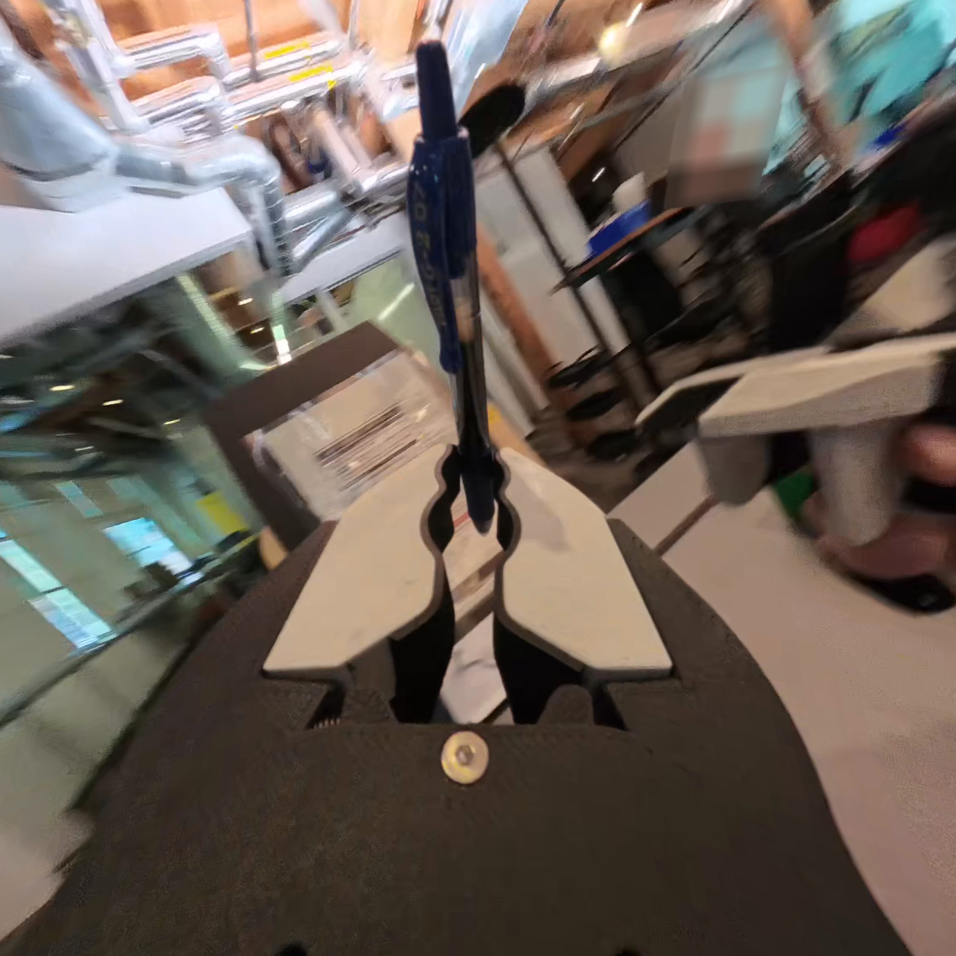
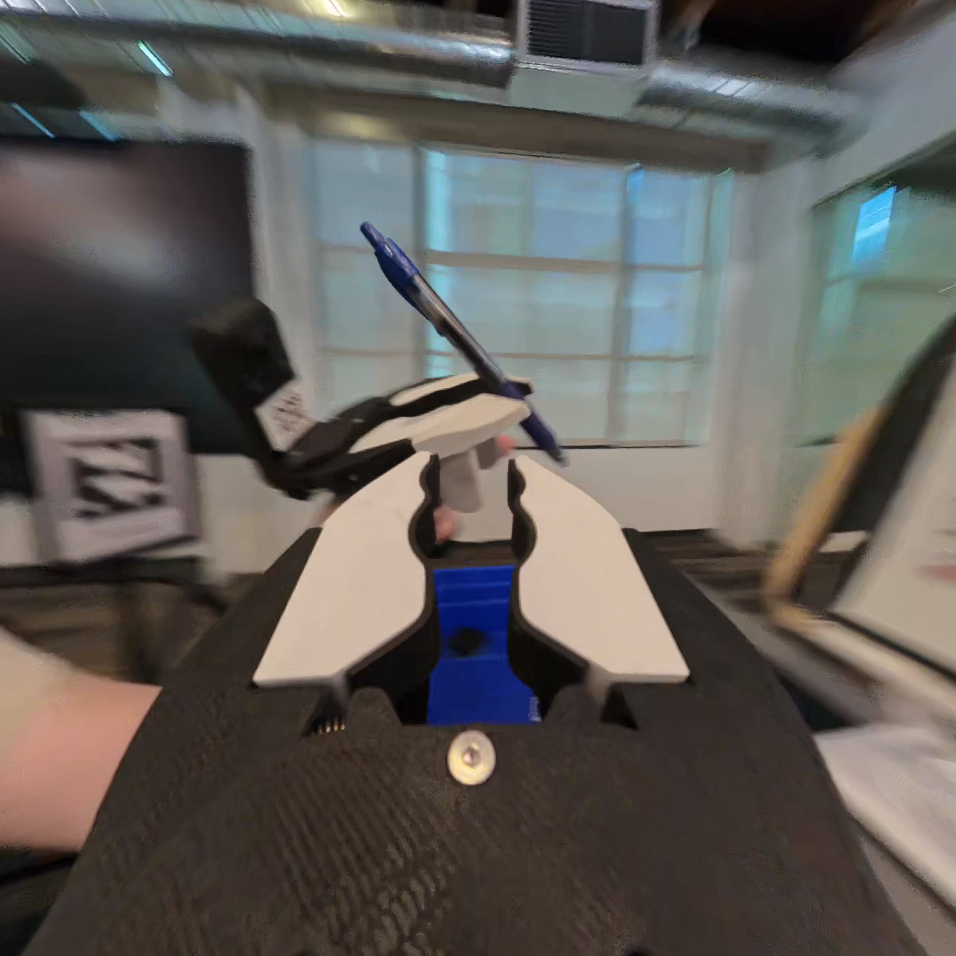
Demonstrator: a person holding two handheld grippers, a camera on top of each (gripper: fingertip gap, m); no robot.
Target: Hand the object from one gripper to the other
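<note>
Gripping the blue pen (image 1: 455, 289) near its tip, the left gripper (image 1: 473, 465) holds it roughly upright, long axis rising clear, while the right gripper (image 2: 473, 465), jaws parted and empty, faces it nearby

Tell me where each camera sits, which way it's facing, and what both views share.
Left wrist view: on the left gripper, facing along its fingers, shut on the blue pen; right gripper off right.
Right wrist view: on the right gripper, open, facing the windows; a forearm shows.
Shared: the pen and left gripper.
</note>
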